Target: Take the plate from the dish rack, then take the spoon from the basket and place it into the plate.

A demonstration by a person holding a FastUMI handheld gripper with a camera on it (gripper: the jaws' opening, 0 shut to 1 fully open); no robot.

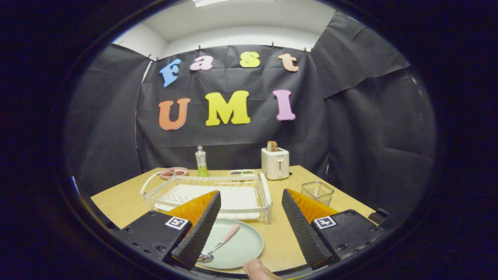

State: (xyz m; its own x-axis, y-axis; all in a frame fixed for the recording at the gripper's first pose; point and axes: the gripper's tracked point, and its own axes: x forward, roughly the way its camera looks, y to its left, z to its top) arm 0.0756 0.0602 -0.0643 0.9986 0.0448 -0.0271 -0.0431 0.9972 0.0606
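Far left on the counter (pixel 116 202): pink dish (pixel 174 172), then a green bottle (pixel 201 161). White dish rack (pixel 206 194) sat mid-counter, no plate in it. Pale green plate (pixel 237 245) lay just in front of the rack, spoon (pixel 220 244) resting in it, pink handle pointing far-right. Hand-held gripper (pixel 249 225) hung above the near edge, fingers spread wide, holding nothing. Toaster (pixel 275 163) at the far side, wire basket (pixel 318 192) right of the rack. A fingertip (pixel 258 270) showed at the near edge.
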